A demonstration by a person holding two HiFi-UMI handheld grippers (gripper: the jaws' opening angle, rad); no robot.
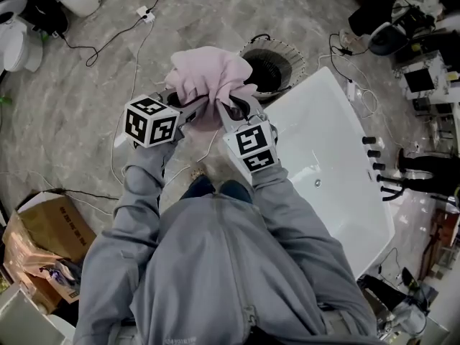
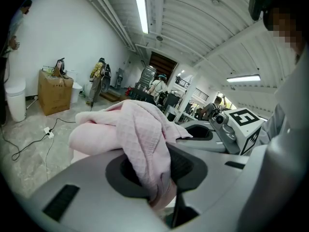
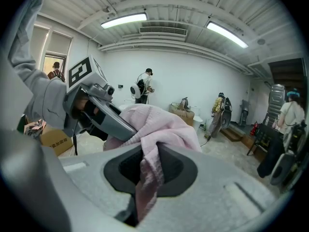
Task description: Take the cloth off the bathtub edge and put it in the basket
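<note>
Overhead, one pink waffle-weave cloth (image 1: 208,77) hangs bunched in the air between two tools, clear of the one white bathtub (image 1: 330,164) and just beside the rim of the one round slatted basket (image 1: 291,52). The basket stands on the grey marbled floor (image 1: 72,99) at the bathtub's far corner. The left tool (image 1: 192,106) is clenched on a fold of the cloth, and the right tool (image 1: 231,108) is clenched on another fold. The two tools sit close together. Each carries one marker cube, two in all: the left cube (image 1: 151,121) and the right cube (image 1: 251,146). Both show black-and-white square codes, not letters. Print on the one brown cardboard box (image 1: 50,236) is too small to read.
</note>
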